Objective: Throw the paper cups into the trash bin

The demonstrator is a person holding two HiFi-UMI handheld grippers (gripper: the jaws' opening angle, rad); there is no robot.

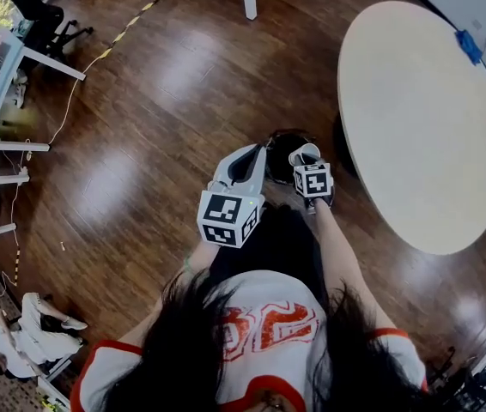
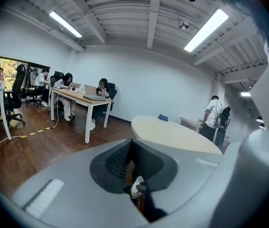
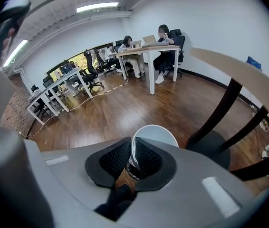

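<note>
Only the right gripper view shows the right gripper point(image 3: 131, 151) pinching the paper cup point(image 3: 157, 135) by its rim. The left gripper point(image 2: 131, 144) has its jaws pressed together, empty. In the head view the trash bin point(image 1: 279, 168) beside the table point(image 1: 415, 118) is mostly hidden under the cup and grippers.

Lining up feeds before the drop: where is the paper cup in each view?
Head view: paper cup near centre, held in the right gripper.
Left gripper view: not in it that I can tell.
Right gripper view: lower centre, rim clamped between the jaws.
Shared landmark: the round table.
</note>
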